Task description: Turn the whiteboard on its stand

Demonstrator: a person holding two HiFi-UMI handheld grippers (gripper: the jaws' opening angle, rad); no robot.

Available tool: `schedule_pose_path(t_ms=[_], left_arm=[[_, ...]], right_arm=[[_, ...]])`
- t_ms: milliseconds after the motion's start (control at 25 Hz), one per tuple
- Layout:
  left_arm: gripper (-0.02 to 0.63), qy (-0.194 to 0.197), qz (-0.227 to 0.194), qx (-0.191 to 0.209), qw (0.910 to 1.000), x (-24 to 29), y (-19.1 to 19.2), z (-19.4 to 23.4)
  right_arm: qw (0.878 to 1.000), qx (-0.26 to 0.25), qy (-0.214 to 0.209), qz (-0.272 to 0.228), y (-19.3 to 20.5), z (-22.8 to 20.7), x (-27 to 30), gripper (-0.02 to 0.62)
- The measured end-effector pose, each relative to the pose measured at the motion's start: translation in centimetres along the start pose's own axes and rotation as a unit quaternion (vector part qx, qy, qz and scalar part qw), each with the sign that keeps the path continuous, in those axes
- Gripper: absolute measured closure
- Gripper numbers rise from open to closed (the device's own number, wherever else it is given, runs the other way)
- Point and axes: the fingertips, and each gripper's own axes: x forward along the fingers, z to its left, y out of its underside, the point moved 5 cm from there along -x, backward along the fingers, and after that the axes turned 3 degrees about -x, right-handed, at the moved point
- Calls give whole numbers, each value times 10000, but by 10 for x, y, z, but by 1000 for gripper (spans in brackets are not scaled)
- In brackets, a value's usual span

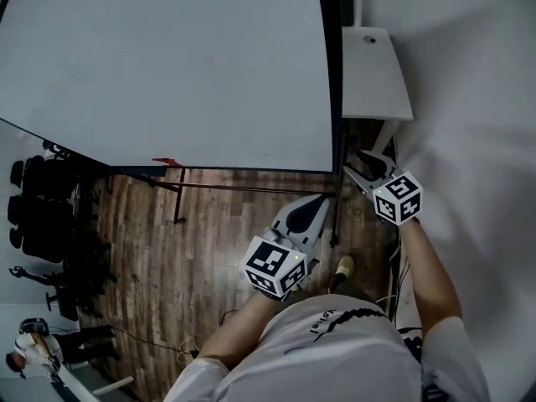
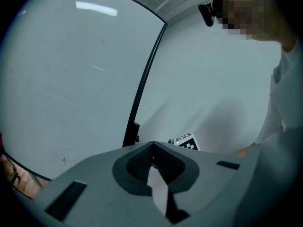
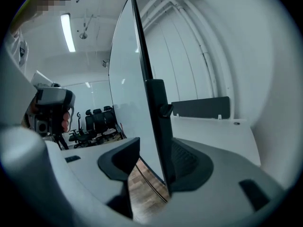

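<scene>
The whiteboard (image 1: 167, 65) is sitting on its stand (image 1: 179, 193) above the wood floor (image 1: 218, 258). Its white face is showing broadly to the head view, and its black-framed right edge is running just beside the white desk (image 1: 375, 74).

The right gripper (image 1: 357, 162) is positioned at the lower right corner of the whiteboard. Its 2 jaws are standing apart with the black frame edge between them. The frame is lying against or just beside one pad, and the other pad is standing clear of the white face. The jaws are not clamping the frame.

The left gripper (image 1: 322, 202) is hovering below the lower edge of the whiteboard, near the same corner, and is touching nothing. Its 2 jaws are resting together at the tips, with no object between them.

Black office chairs (image 1: 33, 208) are standing well apart from both grippers, beyond the lower left corner of the whiteboard.
</scene>
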Motion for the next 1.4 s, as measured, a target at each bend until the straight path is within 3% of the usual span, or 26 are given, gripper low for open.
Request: schedule_pose_path(t_ms=[400,680,1080,1400], left_arm=[[595,-490,-111,-85,9987,39,2,17],[595,-674,67,-138,9976,50,19,22],[595,-1018,258,-180,9943,27,34,34],[595,-1119,394,-208,9927,2,54,26]], right_arm=[[9980,-335,-517,118,7,-28,56,365],[9942,-353,-987,231,22,-26,81,365],[9911,-678,-1117,249,22,-18,86,405],[9923,-693,-1017,111,32,13,65,408]])
